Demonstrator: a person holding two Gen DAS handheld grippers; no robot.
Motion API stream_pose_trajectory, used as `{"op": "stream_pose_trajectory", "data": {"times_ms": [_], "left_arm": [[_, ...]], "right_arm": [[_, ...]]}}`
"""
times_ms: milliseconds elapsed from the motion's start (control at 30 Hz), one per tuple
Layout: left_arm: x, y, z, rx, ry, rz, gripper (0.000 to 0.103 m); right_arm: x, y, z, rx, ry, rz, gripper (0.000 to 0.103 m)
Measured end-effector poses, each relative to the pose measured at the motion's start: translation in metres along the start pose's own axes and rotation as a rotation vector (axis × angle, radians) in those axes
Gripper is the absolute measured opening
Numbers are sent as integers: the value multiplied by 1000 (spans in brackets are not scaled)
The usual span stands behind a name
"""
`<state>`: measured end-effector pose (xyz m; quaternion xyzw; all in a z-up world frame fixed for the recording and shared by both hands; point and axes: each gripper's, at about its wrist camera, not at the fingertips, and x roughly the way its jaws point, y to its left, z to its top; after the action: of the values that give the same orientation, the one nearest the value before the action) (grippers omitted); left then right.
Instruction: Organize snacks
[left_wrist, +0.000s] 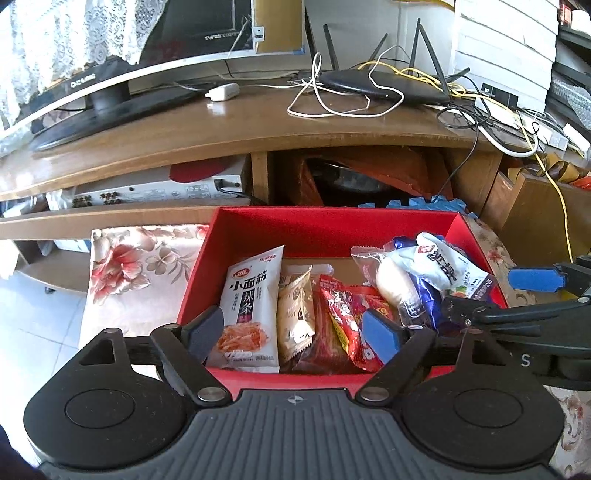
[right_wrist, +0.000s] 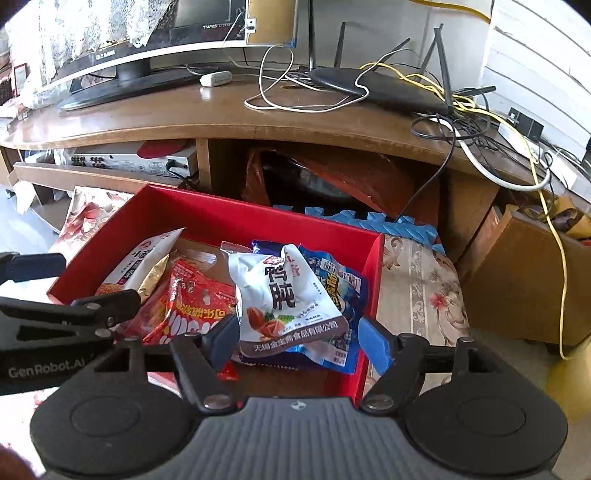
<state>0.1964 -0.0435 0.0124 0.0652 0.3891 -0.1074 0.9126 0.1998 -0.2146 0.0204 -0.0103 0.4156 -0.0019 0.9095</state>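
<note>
Claws: L (left_wrist: 293, 334) & R (right_wrist: 299, 341) both released | red box (left_wrist: 321, 225): snack packets (left_wrist: 253, 310) inside

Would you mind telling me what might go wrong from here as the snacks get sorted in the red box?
1. The two open tools, left and right, hang close together over the red box; they might collide.
2. The white packet lies loosely on a blue packet near the box's right wall and could slide out.
3. The right tool might pinch both packets at once.
</note>
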Motion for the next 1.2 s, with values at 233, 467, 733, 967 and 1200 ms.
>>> {"op": "stream_pose_trajectory", "data": {"times_ms": [233, 467, 733, 967, 1200], "left_arm": [[-18, -2, -8, -1, -22, 16, 91], [-41, -5, -24, 9, -47, 13, 92], [-69, -3, -46, -5, -94, -3, 103], [-87, -6, -63, 10, -120, 24, 103], [-100, -6, -76, 10, -117, 60, 103]], "right_arm": [[-17, -1, -8, 29, -12, 9, 69], [-36, 0, -22, 53, -16, 21, 69], [-63, 1, -42, 73, -40, 43, 70], [-81, 8, -59, 65, -49, 46, 70], [-98, 11, -74, 67, -59, 51, 76]]}}
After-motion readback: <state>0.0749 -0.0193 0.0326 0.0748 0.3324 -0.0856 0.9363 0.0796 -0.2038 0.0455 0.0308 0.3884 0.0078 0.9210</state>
